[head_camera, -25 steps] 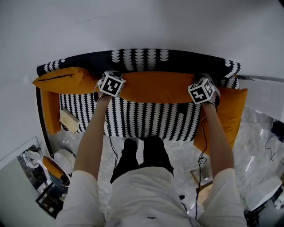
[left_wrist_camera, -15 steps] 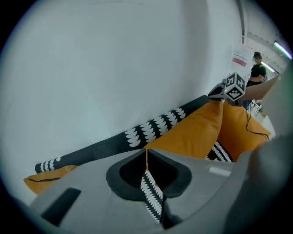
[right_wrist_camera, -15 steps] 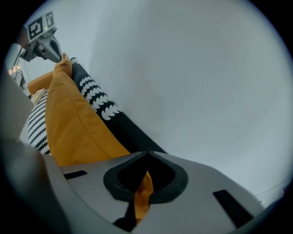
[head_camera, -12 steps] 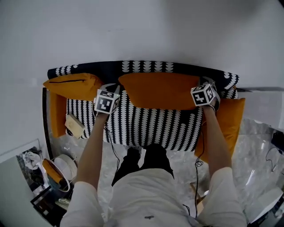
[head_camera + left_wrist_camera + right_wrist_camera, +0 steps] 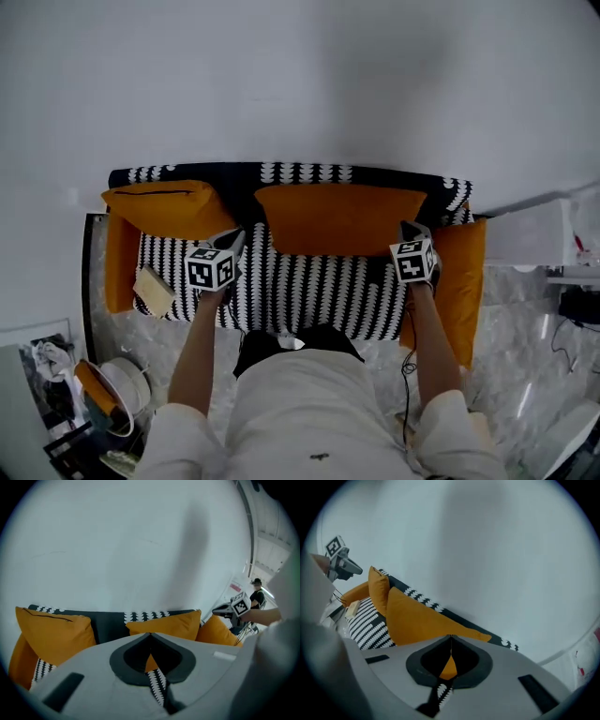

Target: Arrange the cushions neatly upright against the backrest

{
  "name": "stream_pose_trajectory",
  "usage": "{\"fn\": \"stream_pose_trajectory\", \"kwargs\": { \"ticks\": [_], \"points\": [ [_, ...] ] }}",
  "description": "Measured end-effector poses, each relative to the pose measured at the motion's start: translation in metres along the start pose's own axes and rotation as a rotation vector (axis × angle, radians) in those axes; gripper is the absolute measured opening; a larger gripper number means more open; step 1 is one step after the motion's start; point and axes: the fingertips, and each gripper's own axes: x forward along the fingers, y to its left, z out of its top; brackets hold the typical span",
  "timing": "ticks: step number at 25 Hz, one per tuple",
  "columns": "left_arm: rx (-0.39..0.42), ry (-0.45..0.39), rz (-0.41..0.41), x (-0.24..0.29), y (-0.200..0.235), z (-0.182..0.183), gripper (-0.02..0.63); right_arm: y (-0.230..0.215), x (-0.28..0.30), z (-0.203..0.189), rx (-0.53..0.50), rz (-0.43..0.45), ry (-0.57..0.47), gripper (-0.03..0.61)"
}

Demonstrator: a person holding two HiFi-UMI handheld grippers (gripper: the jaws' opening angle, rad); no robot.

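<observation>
The sofa [image 5: 309, 291] stands along the wall. The middle cushion [image 5: 339, 217] stands upright against the backrest [image 5: 309, 172]; the left cushion [image 5: 164, 208] stands against it alongside. The left gripper [image 5: 232, 244], over the seat between the two cushions, and the right gripper [image 5: 410, 230], near the middle cushion's right corner, each have jaws fully together, holding nothing.
</observation>
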Motion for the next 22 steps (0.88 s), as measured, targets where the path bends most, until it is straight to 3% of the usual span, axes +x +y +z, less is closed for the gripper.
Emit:
{"fn": "stream_pose_trajectory", "kwargs": {
  "ticks": [3, 7, 9, 11, 14, 17, 22],
  "points": [
    [-0.033, -0.055, -0.079, -0.03, -0.013, -0.012, 0.012, 0.043, -0.03, -0.028, 0.094, 0.063, 0.005, 0.009],
    [-0.18, -0.133, -0.262, -0.074, -0.048, -0.029, 0.012, 0.111, -0.071, -0.071, 0.192, 0.123, 0.023, 0.009],
    [-0.198, -0.171, -0.31, -0.097, -0.06, -0.035, 0.012, 0.146, -0.091, -0.084, 0.247, 0.142, 0.026, 0.009],
    [-0.175, -0.186, -0.314, -0.122, -0.068, -0.05, 0.012, 0.186, -0.115, -0.092, 0.29, 0.166, 0.02, 0.009],
    [-0.059, -0.176, -0.279, -0.154, -0.07, -0.082, 0.012, 0.24, -0.146, -0.096, 0.342, 0.191, -0.011, 0.009],
    [0.031, -0.145, -0.302, -0.187, -0.066, -0.118, 0.012, 0.292, -0.173, -0.094, 0.399, 0.205, -0.037, 0.009],
    [0.02, -0.102, -0.36, -0.241, -0.04, -0.174, 0.012, 0.378, -0.21, -0.077, 0.373, 0.239, -0.09, 0.008]
  ]
}}
